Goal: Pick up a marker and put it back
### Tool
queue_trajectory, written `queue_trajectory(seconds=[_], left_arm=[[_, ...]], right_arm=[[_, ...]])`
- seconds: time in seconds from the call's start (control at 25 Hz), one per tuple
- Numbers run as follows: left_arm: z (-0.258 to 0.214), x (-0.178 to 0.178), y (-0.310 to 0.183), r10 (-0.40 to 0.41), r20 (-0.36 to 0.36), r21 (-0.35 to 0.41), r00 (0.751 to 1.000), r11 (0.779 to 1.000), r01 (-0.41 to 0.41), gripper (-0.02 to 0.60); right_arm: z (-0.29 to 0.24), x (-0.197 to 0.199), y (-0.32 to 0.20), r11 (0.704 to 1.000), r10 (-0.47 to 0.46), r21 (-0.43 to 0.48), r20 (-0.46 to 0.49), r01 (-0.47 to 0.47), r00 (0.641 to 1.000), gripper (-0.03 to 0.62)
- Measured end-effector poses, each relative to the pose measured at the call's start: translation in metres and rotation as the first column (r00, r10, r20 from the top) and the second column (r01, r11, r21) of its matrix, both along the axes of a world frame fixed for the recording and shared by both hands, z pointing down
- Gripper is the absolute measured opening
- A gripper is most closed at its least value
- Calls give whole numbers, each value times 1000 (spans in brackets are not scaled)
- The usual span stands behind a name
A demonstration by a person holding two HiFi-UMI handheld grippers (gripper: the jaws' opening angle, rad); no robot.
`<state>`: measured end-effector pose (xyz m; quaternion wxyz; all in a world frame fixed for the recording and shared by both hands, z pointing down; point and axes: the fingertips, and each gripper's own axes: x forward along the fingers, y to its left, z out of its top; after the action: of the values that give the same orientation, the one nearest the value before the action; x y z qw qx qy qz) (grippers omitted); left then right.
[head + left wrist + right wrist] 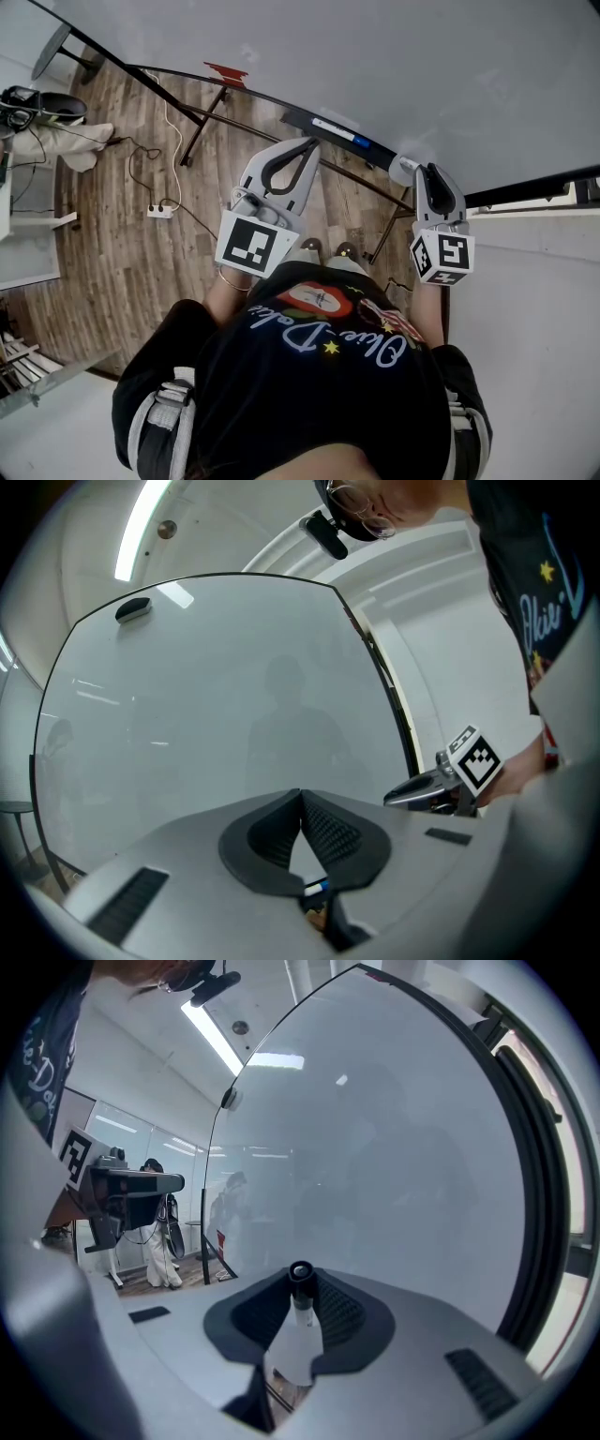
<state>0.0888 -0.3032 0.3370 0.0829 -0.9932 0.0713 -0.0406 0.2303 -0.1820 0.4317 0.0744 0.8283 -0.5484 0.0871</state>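
The right gripper (300, 1283) is gripping 1 marker (302, 1314), at 6 o'clock in its view, cap toward the whiteboard (394, 1147). The left gripper (300, 801) is sitting closed, empty. Pickup looks done; returning calls for lowering onto the ledge (300, 120) at 12 o'clock overhead, then releasing.

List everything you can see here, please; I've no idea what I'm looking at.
whiteboard: one, white with a dark frame, ahead of the person.
marker: one, white body with a black cap, gripped in the right tongs.
second marker: one, white and blue, on the board's ledge.
red object: one, red, farther along the board's lower edge.
power strip: one, white, on the wooden floor.
left tongs: one, grey, shut, empty.
right tongs: one, grey, shut on the marker.
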Motion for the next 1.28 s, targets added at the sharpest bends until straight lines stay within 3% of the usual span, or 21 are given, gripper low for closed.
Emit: queue_trajectory(seconds=[0.56, 1.28], left_arm=[[-1, 6, 8, 23, -4, 0, 1000, 1000, -23, 3], [0, 7, 13, 41, -6, -11, 999, 999, -41, 3]], right_arm=[[10, -6, 11, 1000, 6, -7, 39, -6, 999, 74], [-2, -9, 15, 1000, 3, -9, 2, -3, 1000, 110]])
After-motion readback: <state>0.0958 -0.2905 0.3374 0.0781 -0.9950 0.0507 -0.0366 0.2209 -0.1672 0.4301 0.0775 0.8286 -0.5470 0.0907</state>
